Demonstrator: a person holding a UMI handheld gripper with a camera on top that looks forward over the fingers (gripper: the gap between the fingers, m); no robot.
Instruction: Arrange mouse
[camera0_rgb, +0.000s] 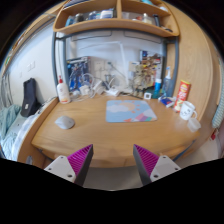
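A grey computer mouse (65, 122) lies on the left part of the wooden desk (100, 137). A light blue-and-pink mouse mat (131, 110) lies on the desk to the right of the mouse, further back. My gripper (113, 160) is open and empty, its two magenta-padded fingers (79, 161) spread wide over the desk's near edge. The mouse is well ahead of the fingers and to the left. Nothing is between them.
A shelf unit (118, 24) with clutter stands over the desk's back. Bottles and small items (145, 80) line the back edge. A white bottle (64, 90) stands back left, a red box (183, 92) and a white mug (187, 110) at the right.
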